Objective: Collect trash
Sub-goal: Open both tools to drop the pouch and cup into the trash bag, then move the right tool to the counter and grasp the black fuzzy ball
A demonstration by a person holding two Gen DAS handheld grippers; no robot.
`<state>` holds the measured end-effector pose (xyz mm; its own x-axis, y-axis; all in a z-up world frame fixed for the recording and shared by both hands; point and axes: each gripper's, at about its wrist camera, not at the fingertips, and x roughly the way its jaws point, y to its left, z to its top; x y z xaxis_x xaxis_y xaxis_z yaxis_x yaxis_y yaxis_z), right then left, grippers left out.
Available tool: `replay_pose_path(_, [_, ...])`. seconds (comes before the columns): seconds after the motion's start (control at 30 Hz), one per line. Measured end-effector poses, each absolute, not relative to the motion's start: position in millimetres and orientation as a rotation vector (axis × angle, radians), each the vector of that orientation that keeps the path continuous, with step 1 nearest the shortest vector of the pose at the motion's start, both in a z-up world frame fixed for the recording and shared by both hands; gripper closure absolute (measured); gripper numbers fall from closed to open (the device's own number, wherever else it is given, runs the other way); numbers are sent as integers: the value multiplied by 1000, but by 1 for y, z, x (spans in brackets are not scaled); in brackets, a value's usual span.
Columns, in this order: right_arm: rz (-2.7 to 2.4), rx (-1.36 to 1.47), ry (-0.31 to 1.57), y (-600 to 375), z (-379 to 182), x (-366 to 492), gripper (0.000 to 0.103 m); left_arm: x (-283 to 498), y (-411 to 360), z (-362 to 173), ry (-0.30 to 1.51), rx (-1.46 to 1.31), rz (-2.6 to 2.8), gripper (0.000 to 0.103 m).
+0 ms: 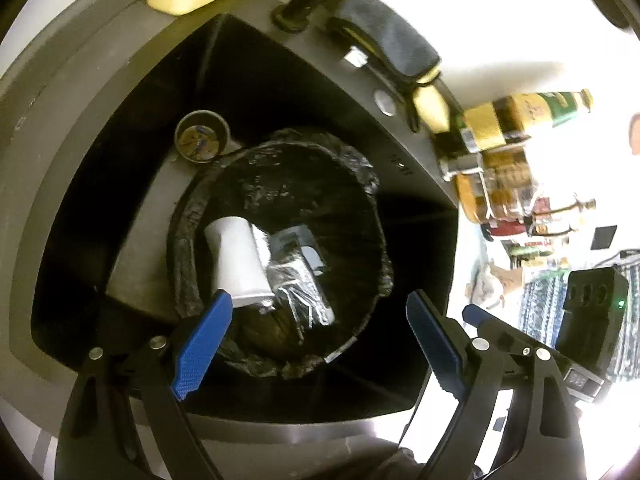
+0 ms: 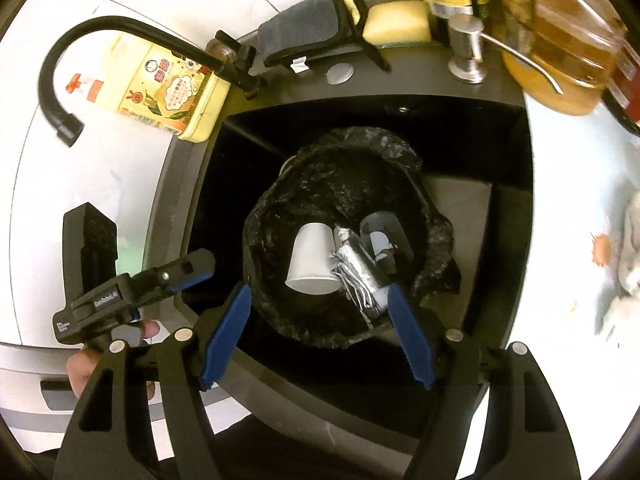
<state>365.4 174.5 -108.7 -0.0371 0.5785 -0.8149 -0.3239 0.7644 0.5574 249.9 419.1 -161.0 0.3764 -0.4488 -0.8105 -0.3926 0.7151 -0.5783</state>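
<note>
Left gripper (image 1: 316, 344): angling steeply downward over the bin, jaws standing apart, gripping nothing. Right gripper (image 2: 320, 336): tilting likewise, jaws apart, nothing between. White paper cup (image 2: 311, 260) and crumpled foil (image 2: 360, 276): lying inside the black-lined bin (image 2: 280, 216) in the sink (image 2: 508, 152), below both grippers.

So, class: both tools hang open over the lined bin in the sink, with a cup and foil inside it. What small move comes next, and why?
Probably lift both away from the bin and look for more trash. The left tool and right tool are empty, and the white cup and crumpled foil already lie inside.
</note>
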Motion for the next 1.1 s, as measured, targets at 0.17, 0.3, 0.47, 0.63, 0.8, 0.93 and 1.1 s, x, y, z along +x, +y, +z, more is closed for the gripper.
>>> replay_pose_path(0.17, [710, 239, 1418, 151, -105, 352, 32, 245, 406, -152, 1230, -793, -54, 17])
replay_pose_path(0.3, [678, 261, 1411, 129, -108, 344, 32, 241, 396, -151, 1252, -779, -51, 16])
replay_pose_path(0.47, [635, 285, 1426, 100, -113, 336, 32, 239, 380, -155, 1281, -755, -58, 16])
replay_pose_path(0.63, [595, 286, 1447, 71, -119, 332, 32, 237, 360, -160, 1284, -747, -61, 16])
replay_pose_path(0.8, [589, 273, 1467, 44, -124, 324, 32, 236, 334, -161, 1276, -753, -64, 16])
replay_pose_path(0.93, [588, 282, 1480, 17, -126, 319, 32, 239, 307, -159, 1268, -747, -59, 7])
replay_pose_path(1.1, [589, 300, 1468, -26, -123, 314, 32, 245, 267, -148, 1263, -719, -67, 7])
